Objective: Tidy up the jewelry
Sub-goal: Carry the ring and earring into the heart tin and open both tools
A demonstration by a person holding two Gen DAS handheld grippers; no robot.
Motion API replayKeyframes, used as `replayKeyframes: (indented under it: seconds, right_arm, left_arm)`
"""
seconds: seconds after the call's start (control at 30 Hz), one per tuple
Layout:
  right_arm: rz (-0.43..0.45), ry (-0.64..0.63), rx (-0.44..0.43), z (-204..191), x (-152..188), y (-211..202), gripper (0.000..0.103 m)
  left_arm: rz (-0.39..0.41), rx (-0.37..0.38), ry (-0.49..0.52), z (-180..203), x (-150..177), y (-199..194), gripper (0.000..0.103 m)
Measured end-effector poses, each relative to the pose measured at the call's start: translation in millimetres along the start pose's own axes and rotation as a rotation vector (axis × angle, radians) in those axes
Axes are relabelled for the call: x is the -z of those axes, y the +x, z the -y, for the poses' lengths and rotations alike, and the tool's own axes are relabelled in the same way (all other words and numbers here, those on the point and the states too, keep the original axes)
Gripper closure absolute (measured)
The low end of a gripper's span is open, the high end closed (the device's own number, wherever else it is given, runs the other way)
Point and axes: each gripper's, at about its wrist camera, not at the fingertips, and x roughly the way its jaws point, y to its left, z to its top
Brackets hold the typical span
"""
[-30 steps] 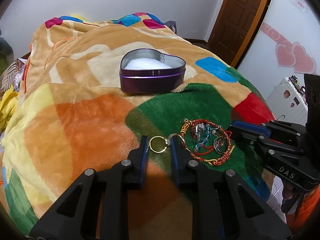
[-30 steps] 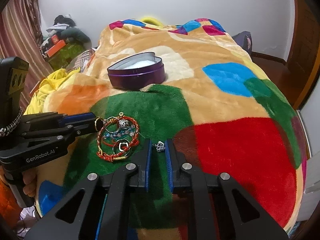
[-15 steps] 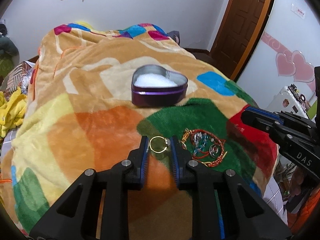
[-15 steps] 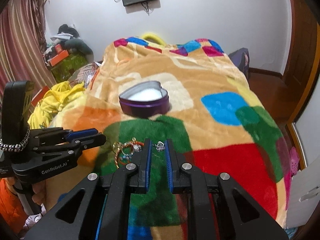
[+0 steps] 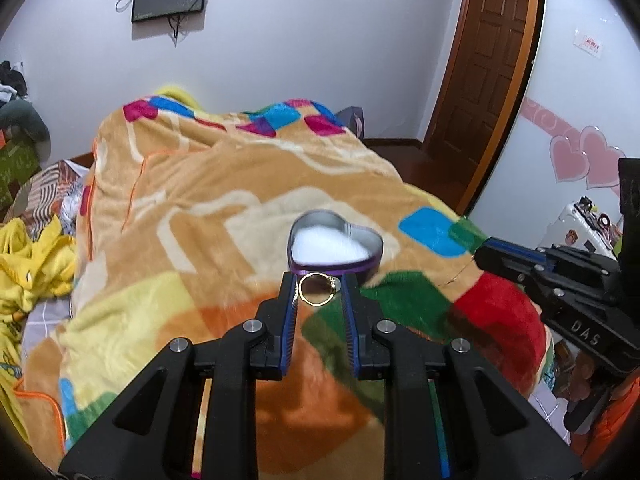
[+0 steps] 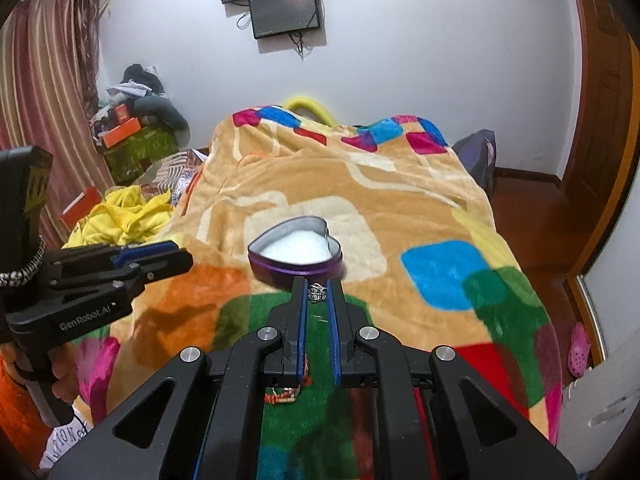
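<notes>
Two rings are lifted above the blanket (image 5: 200,184): the left gripper (image 5: 318,290) pinches a gold ring (image 5: 317,289), the right gripper (image 6: 317,294) a silver ring (image 6: 317,293). Both hover short of the heart-shaped tin (image 6: 296,254), which looks empty. Bracelets (image 6: 282,394) remain on the blanket, so most work is left.

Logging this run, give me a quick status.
Left gripper shut on gold ring. Right gripper shut on silver ring. Heart tin open ahead. Nothing in the way.
</notes>
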Motion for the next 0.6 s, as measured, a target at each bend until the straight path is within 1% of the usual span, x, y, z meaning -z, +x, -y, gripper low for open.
replayKeyframes:
  seconds: [0.1, 0.3, 0.6]
  right_arm:
    - [0.010, -0.006, -0.004, -1, -6, 3, 0.094]
    - [0.030, -0.018, -0.009, 0, -19, 13, 0.094]
    - [0.041, -0.018, -0.041, 5, -37, 33, 0.094]
  left_arm:
    - [0.012, -0.006, 0.005, -1, -5, 1, 0.082]
    - [0.015, -0.009, 0.011, -5, -17, 15, 0.082]
    - [-0.010, -0.002, 0.020, -11, -29, 42, 0.082]
